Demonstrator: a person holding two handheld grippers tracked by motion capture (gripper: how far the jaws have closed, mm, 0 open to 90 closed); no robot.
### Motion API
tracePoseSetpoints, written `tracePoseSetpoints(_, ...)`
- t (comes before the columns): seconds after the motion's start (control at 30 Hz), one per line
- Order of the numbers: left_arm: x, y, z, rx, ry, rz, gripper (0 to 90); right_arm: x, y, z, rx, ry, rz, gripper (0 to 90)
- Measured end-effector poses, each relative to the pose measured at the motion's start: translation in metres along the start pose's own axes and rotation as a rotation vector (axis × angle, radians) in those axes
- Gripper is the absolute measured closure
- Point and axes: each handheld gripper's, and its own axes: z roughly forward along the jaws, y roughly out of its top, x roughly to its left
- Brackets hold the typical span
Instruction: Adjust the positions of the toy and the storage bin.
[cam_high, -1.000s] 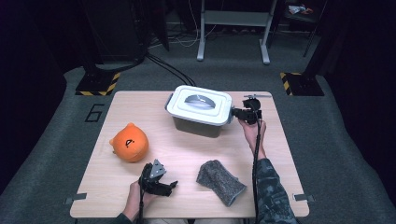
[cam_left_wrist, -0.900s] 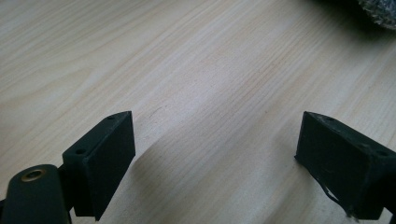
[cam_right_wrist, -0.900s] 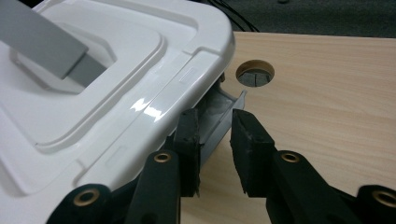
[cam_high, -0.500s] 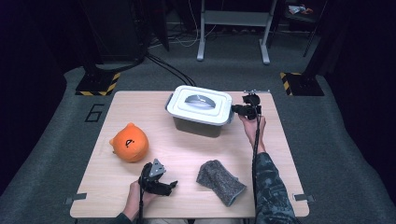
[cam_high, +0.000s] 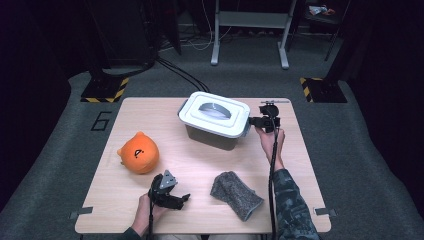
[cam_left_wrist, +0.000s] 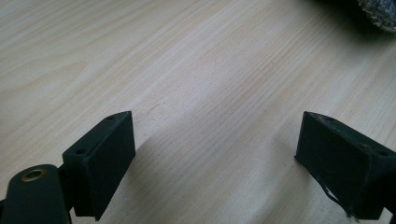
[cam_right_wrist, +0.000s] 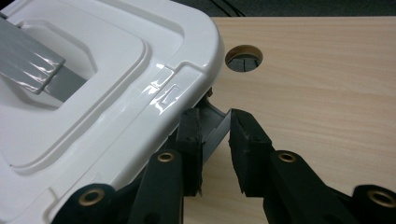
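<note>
while left gripper (cam_high: 181, 199) gapes idle — right gripper (cam_right_wrist: 215, 122) jaws clamp box latch (cam_right_wrist: 212, 125).

Lighting, as I see it: table (cam_high: 200, 210) lit from overhead, floor around it dim to black. Glare streaks on the white lid (cam_right_wrist: 116, 93) beside the table's cable hole. High view soft; near jaws in both gripper views slightly blurred, casting soft shadows.

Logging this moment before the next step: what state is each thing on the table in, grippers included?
Storage box: lid on, grey handle lying flat.
Side latch: pinched between the right jaws.
Right gripper: shut on the latch.
Left gripper: open over bare table, holding nothing.
Orange plush: untouched.
Grey cloth: crumpled, untouched.
</note>
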Motion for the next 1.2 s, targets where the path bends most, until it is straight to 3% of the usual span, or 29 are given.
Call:
tracePoseSetpoints(0.1, -0.001, 0.000, -0.001, -0.001, 0.004, 0.003, 11.2, 0.003, -0.002, -0.006, 0.014, -0.006, -0.035, 72.2)
tracePoseSetpoints(0.23, -0.001, 0.000, -0.001, -0.001, 0.008, 0.000, 11.2, -0.004, 0.001, -0.009, -0.039, 0.000, -0.024, 70.7)
tracePoseSetpoints(0.27, 0.000, 0.000, 0.000, 0.002, 0.007, -0.002, 11.2, -0.007, 0.004, -0.006, -0.030, 0.014, -0.004, 70.8)
tracePoseSetpoints(0.3, 0.000, 0.000, 0.000, 0.001, 0.002, -0.007, 11.2, -0.008, 0.004, -0.003, -0.027, 0.007, -0.022, 70.9)
tracePoseSetpoints(0.5, 0.000, 0.000, 0.000, -0.003, 0.006, -0.001, 11.2, -0.014, 0.004, 0.007, -0.046, 0.022, -0.029, 73.8)
tracePoseSetpoints(0.57, 0.000, 0.000, 0.000, 0.001, 0.004, -0.006, 11.1, -0.014, 0.004, 0.008, -0.040, 0.039, -0.016, 76.4)
tracePoseSetpoints(0.7, 0.000, 0.000, 0.000, 0.002, 0.004, -0.005, 11.2, -0.008, -0.001, 0.003, -0.048, 0.019, -0.031, 78.8)
tracePoseSetpoints(0.8, 0.000, 0.000, 0.000, 0.000, 0.003, -0.006, 11.2, -0.008, -0.004, 0.001, -0.049, 0.033, -0.020, 78.8)
tracePoseSetpoints(0.87, 0.000, 0.000, 0.000, 0.000, 0.004, -0.006, 11.2, -0.006, -0.009, -0.004, -0.056, 0.039, -0.037, 76.3)
tracePoseSetpoints(0.93, 0.000, 0.000, 0.000, 0.001, 0.003, -0.006, 11.2, -0.006, -0.010, -0.007, -0.053, 0.027, -0.056, 67.6)
tracePoseSetpoints(1.0, 0.000, 0.000, 0.000, 0.001, 0.004, -0.006, 11.2, -0.007, -0.010, -0.009, -0.050, 0.022, -0.062, 66.6)
tracePoseSetpoints(1.03, 0.000, 0.000, 0.000, 0.001, 0.004, -0.006, 11.1, -0.007, -0.009, -0.017, -0.069, -0.005, -0.095, 58.4)
tracePoseSetpoints(1.1, 0.000, 0.000, 0.000, 0.001, 0.004, -0.006, 11.2, -0.007, -0.008, -0.019, -0.074, 0.003, -0.100, 55.0)
tracePoseSetpoints(1.2, 0.001, 0.000, 0.000, 0.003, 0.001, -0.006, 11.1, -0.003, -0.003, -0.029, -0.084, 0.029, -0.160, 45.7)
